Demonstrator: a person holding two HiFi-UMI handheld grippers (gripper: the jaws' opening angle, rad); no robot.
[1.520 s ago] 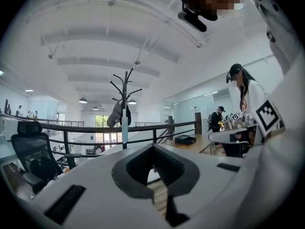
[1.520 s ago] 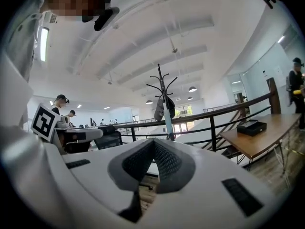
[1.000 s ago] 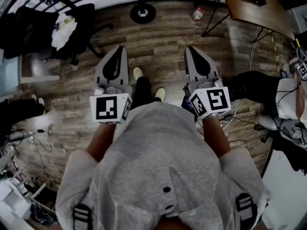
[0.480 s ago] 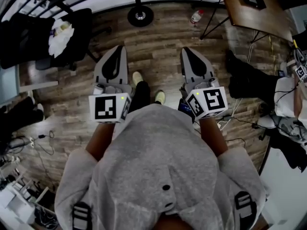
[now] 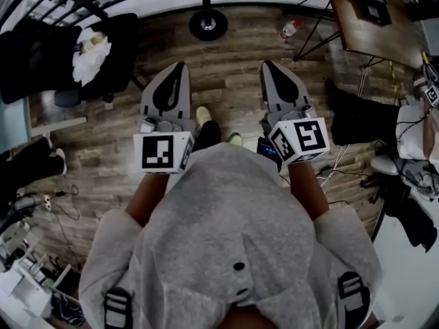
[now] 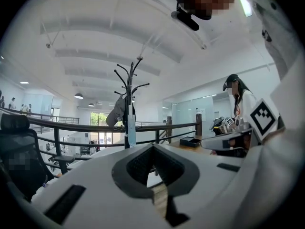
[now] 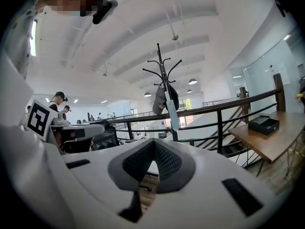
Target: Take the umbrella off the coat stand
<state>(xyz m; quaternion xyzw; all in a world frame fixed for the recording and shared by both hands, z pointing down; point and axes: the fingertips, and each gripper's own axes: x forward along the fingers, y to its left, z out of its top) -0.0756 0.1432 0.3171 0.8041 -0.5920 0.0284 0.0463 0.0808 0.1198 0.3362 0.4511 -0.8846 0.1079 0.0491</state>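
On a brown wood-plank floor (image 5: 230, 81) before a black metal railing (image 6: 86, 127), one black metal coat stand (image 6: 127, 99) at centre frame carries one slim pale-blue folded umbrella (image 6: 131, 130) against its pole, while the left gripper (image 5: 178, 68) and right gripper (image 5: 269, 67) point roughly level toward it, well apart, fingers pressed together.

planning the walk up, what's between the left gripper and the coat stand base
Only bare wood floor lies between the left gripper and the coat stand base, seen in the head view.
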